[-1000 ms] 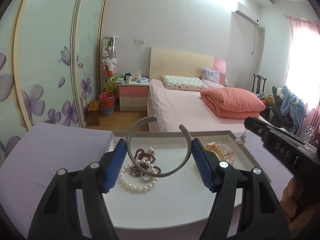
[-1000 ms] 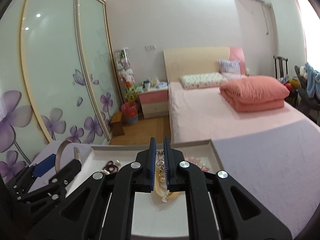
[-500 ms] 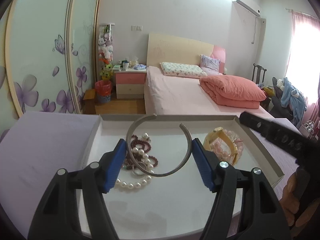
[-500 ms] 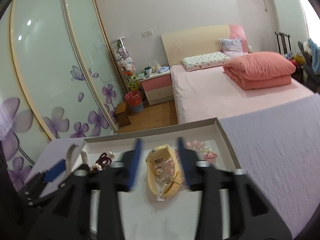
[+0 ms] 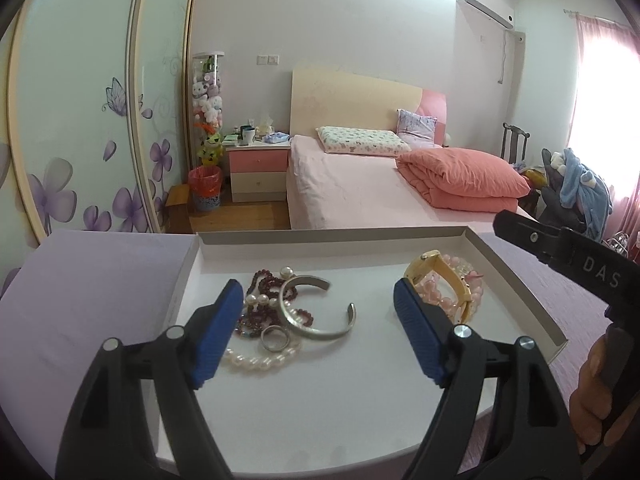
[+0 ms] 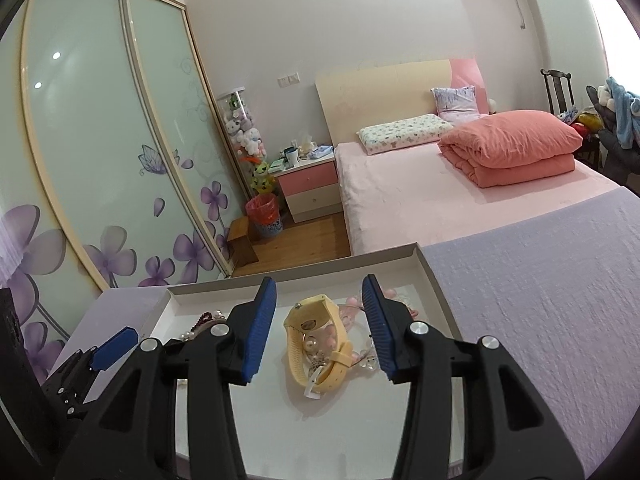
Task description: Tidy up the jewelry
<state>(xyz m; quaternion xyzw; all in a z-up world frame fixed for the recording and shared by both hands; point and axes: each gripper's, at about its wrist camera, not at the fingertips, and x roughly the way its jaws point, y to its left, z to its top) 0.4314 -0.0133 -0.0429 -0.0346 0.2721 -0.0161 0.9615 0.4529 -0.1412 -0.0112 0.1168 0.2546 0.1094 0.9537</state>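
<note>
The left hand-held gripper (image 5: 318, 332) is opening and has let the silver bangle (image 5: 316, 312) drop onto the bead pile in the white tray (image 5: 332, 236) — beside it the right hand-held gripper (image 6: 318, 326) now stands open over the yellow watch (image 6: 318, 344), so both pieces look delivered.

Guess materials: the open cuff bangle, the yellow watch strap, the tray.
Cuff bangle: likely metal, brushed silver; it shows a grey sheen and a rigid open gap.
Yellow watch strap: probably silicone or rubber, matte; it curls softly.
Tray: looks like white cardboard, with thin folded walls and a grey raw edge.
</note>
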